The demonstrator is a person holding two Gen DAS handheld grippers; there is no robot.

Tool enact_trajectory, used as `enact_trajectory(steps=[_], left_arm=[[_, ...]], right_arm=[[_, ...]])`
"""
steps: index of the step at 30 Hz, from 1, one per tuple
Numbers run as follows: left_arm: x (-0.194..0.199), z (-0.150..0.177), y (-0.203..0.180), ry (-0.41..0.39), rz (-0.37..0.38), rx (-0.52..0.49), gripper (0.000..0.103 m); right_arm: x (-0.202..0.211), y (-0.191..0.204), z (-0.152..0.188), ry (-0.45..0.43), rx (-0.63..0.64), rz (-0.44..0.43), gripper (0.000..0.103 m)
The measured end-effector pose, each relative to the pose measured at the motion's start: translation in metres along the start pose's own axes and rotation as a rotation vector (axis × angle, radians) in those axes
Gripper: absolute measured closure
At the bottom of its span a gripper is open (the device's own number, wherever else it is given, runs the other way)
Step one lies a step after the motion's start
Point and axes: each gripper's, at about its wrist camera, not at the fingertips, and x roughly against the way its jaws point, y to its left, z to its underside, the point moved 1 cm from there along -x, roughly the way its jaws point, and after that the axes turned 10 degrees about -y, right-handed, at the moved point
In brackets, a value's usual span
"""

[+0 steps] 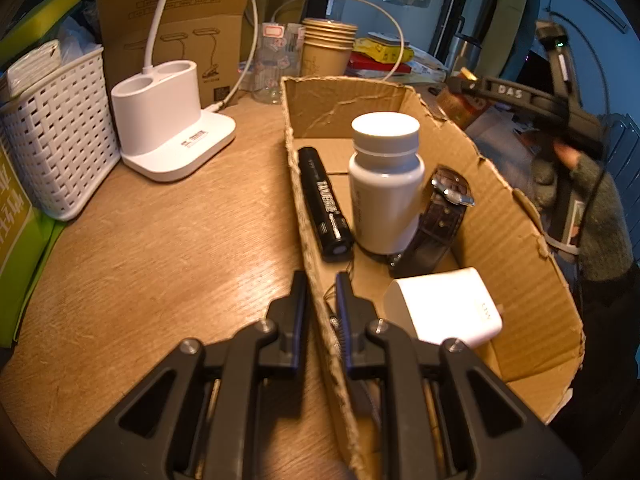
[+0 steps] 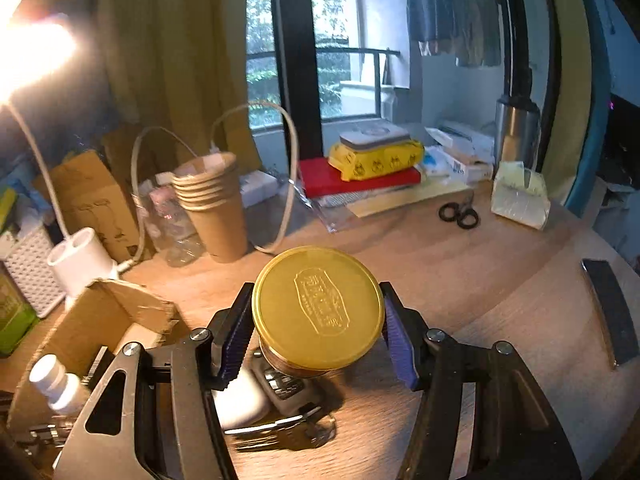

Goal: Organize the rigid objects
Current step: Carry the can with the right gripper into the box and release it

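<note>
My left gripper point(image 1: 321, 280) is shut on the left wall of an open cardboard box point(image 1: 516, 216), one finger outside and one inside. In the box lie a black flashlight point(image 1: 325, 204), an upright white pill bottle point(image 1: 385, 176), a dark leather watch point(image 1: 442, 216) and a white adapter point(image 1: 448, 308). My right gripper point(image 2: 318, 320) is shut on a jar with a gold lid point(image 2: 319, 307) and holds it above the table. Below the jar lie a white charger point(image 2: 240, 404) and a bunch of keys point(image 2: 280, 432). The right gripper point(image 1: 520, 96) also shows in the left wrist view beyond the box.
A white lamp base point(image 1: 172, 128) and a white woven basket point(image 1: 56, 140) stand left of the box. Stacked paper cups point(image 2: 216, 208), a plastic bottle, books, scissors point(image 2: 460, 214), a phone point(image 2: 610, 312) and a steel flask point(image 2: 516, 132) are on the table's far and right parts.
</note>
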Motion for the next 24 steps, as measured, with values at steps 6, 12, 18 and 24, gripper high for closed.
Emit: enact_trajectory(steps=[6,12,18,24], left_arm=[[0.0,0.0,0.0,0.0,0.0,0.0,0.088],[0.0,0.0,0.0,0.0,0.0,0.0,0.088],[0.0,0.0,0.0,0.0,0.0,0.0,0.088],[0.0,0.0,0.0,0.0,0.0,0.0,0.088]], right_arm=[[0.028,0.023,-0.013,-0.057,0.025,-0.061,0.041],[0.048,0.049,-0.021,-0.095,0.066,-0.132,0.041],[0.053,0.073,-0.02,-0.102,0.103,-0.18,0.041],[0.052,0.088,-0.016,-0.098,0.127,-0.211,0.041]])
